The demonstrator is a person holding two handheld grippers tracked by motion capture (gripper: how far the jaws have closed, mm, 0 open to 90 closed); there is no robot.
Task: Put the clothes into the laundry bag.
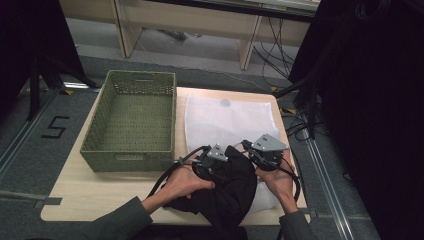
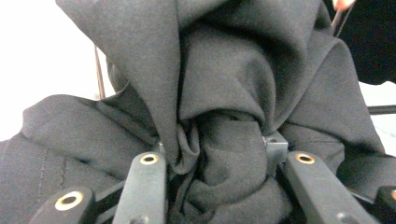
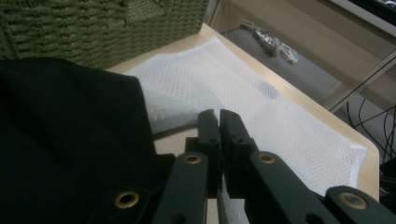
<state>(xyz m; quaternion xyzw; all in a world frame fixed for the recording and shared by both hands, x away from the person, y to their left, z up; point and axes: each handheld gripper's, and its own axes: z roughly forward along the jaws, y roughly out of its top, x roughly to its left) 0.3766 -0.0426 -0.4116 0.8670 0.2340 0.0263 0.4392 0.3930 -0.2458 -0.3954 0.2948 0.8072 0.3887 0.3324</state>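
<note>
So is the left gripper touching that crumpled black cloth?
Touching. In the left gripper view, the black cloth bunches between the left gripper jaws, pressed against both.

A green woven basket (image 1: 131, 120) stands on the left half of the light wooden table (image 1: 100, 192), its long side running away from the near edge; a handle slot is cut in its far wall. In the right gripper view its ribbed green weave (image 3: 93, 25) rises at the upper left. On the grey floor left of the table a black figure five (image 1: 55, 127) is marked. Behind the table stands pale wooden furniture (image 1: 190, 22) with upright legs. Black cables (image 1: 277, 45) trail over the floor at the far right. Small shiny objects (image 3: 271, 39), perhaps metal clips, lie on the floor beyond the table's corner.
</note>
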